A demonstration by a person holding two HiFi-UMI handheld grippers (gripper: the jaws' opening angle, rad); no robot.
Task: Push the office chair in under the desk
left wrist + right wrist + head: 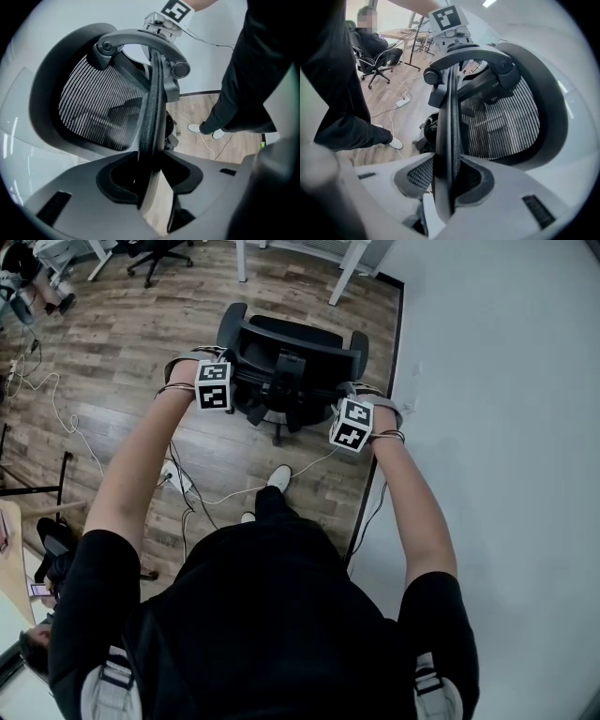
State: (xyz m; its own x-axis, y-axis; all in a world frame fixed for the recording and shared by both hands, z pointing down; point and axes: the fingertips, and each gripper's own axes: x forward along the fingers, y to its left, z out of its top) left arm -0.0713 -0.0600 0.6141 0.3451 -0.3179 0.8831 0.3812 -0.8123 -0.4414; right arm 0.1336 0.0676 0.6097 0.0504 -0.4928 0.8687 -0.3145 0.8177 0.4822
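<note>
Only the gripper views show left tool (pixel 151 176) and right tool (pixel 449 180) both clamped on the 12 o'clock office chair's (pixel 291 348) backrest (pixel 93 108).

Wood-plank floor (pixel 103 343), plain pale wall (pixel 506 381) with dark baseboard (pixel 399 315) along it, loose cables (pixel 54 407) and a power strip (pixel 175 476) lying on the boards.

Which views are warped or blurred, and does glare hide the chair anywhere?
Head view: evenly lit, sharp, chair clear. Left gripper view: heavy fisheye, black corners, near jaws soft, chair sharp. Right gripper view: same fisheye, a ceiling light at the top edge, no glare on the chair.
</note>
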